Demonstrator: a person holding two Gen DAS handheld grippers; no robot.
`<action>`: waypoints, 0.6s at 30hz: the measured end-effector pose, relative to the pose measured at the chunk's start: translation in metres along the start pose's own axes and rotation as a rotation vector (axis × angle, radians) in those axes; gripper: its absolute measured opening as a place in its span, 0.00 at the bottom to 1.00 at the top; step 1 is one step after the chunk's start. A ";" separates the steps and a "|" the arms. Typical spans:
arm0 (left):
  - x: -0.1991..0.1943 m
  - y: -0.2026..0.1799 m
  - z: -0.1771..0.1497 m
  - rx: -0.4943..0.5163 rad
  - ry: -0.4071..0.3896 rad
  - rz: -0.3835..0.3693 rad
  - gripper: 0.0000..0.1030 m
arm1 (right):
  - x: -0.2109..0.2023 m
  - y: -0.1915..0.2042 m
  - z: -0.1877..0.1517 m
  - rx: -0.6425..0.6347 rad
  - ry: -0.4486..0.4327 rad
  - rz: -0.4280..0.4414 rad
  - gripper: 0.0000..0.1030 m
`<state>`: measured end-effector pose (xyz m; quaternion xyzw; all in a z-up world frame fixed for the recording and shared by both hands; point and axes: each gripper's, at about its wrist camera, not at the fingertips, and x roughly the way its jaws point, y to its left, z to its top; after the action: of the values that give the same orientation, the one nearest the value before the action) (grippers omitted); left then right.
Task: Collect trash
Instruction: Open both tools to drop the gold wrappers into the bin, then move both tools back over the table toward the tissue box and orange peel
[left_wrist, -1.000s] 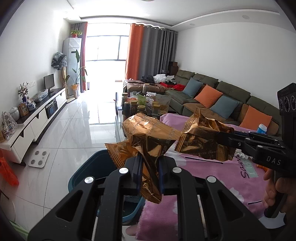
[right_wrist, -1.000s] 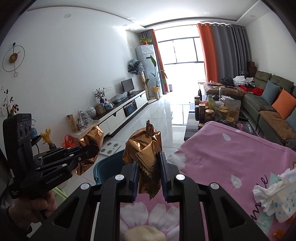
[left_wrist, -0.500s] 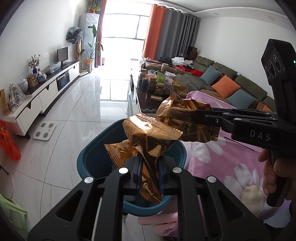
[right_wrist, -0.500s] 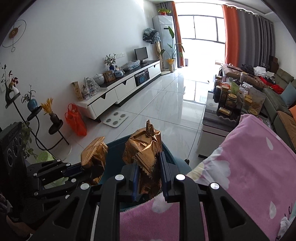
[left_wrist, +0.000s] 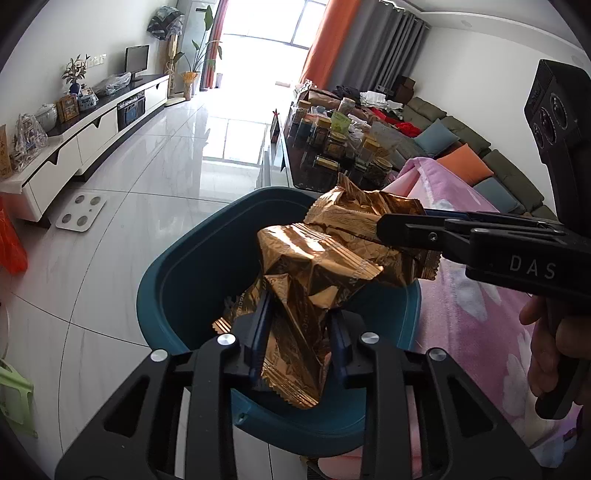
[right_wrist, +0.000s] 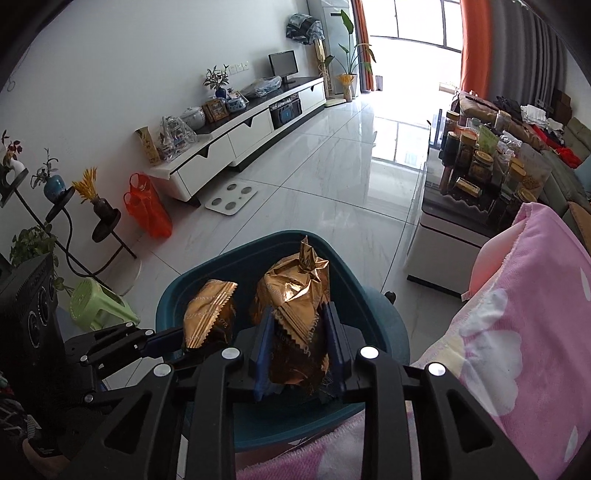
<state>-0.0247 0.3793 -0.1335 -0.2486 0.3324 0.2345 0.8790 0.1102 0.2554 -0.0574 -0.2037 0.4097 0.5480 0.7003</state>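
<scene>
A deep teal bin (left_wrist: 177, 280) (right_wrist: 369, 314) stands on the floor beside the pink-covered table. My left gripper (left_wrist: 299, 325) hangs over its mouth with a crumpled gold wrapper (left_wrist: 314, 273) between its pads; its jaws are opening and the wrapper still fills the gap. My right gripper (right_wrist: 299, 332) is over the bin too, jaws opening around a second gold wrapper (right_wrist: 295, 295) that still stands upright between the pads. In the left wrist view the right gripper (left_wrist: 384, 232) reaches in from the right with its wrapper (left_wrist: 354, 218). The two wrappers touch.
A pink flowered cloth (right_wrist: 535, 314) covers the table edge right of the bin. A green stool (right_wrist: 99, 306), a plant stand (right_wrist: 103, 225) and an orange bag (right_wrist: 147, 210) lie left. A white scale (right_wrist: 231, 197) is on the tiles; a low table of jars (left_wrist: 332, 147) beyond.
Both grippers have come down and leftward from over the pink cloth to above the teal bin. Their jaws have spread a little, with the wrappers still between them.
</scene>
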 end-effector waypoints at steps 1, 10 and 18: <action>0.002 0.002 0.000 -0.004 -0.003 0.002 0.32 | 0.002 -0.001 0.000 0.005 0.004 0.002 0.26; -0.001 0.004 -0.002 -0.004 -0.039 0.046 0.62 | 0.000 -0.011 0.003 0.062 -0.017 0.043 0.47; -0.039 0.004 -0.001 -0.009 -0.123 0.082 0.95 | -0.029 -0.023 -0.003 0.101 -0.102 0.037 0.56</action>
<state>-0.0534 0.3722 -0.1077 -0.2238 0.2864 0.2865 0.8865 0.1285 0.2289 -0.0399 -0.1323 0.4044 0.5493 0.7192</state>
